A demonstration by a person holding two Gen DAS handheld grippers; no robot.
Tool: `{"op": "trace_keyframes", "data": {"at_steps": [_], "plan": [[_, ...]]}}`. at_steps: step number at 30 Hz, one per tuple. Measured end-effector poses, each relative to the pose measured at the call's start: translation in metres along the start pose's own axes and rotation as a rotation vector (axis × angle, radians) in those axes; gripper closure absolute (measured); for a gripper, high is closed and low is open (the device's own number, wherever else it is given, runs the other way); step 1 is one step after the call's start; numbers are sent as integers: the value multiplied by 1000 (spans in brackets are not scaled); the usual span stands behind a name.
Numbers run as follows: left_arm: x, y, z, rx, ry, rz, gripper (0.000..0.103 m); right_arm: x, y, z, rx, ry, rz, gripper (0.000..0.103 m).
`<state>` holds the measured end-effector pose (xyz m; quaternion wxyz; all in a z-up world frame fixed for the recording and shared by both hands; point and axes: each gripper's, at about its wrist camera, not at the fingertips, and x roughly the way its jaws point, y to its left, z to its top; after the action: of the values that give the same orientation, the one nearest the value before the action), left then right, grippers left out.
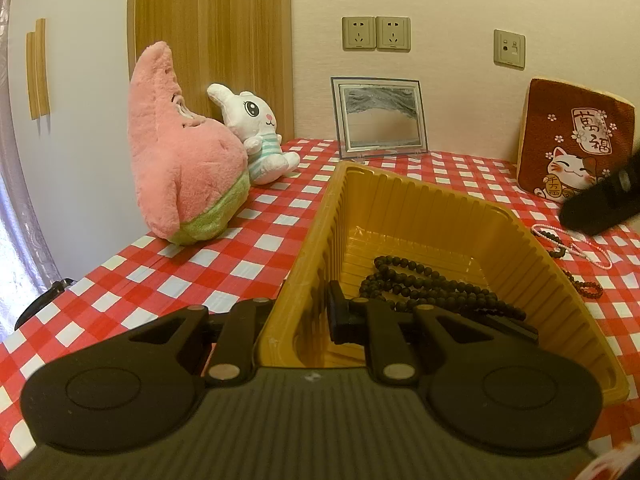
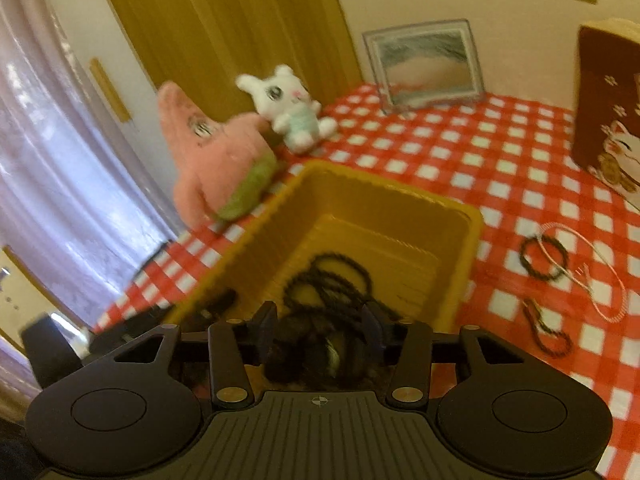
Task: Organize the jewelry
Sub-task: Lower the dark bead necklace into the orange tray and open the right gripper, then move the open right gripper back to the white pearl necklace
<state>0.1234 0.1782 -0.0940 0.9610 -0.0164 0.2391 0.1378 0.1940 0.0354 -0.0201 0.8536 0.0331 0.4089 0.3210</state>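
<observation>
Your left gripper (image 1: 298,316) clamps the near left wall of the yellow tray (image 1: 532,256), one finger outside, one inside. Within the tray lies the black bead necklace (image 1: 432,288). Your right gripper (image 2: 320,330) hovers over the tray's near end, jaws narrowed with a dark beaded bundle (image 2: 316,348) between them; whether they grip it you cannot tell through the blur. To the right, on the checkered tablecloth (image 2: 460,148), lie a black bracelet (image 2: 544,258), a pink string (image 2: 592,272) and a dark bracelet (image 2: 548,332).
</observation>
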Motion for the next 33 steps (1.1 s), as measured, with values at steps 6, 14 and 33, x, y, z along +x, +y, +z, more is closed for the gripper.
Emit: {"op": "trace_keyframes", "data": {"at_steps": [6, 14, 33], "plan": [[0, 1, 0, 1, 2, 1, 88, 2, -13, -21, 17, 51, -68, 50], [0, 1, 1, 2, 1, 1, 88, 0, -24, -37, 48, 82, -103, 49], [-1, 4, 3, 8, 5, 5, 88, -6, -66, -53, 92, 76, -212, 49]]}}
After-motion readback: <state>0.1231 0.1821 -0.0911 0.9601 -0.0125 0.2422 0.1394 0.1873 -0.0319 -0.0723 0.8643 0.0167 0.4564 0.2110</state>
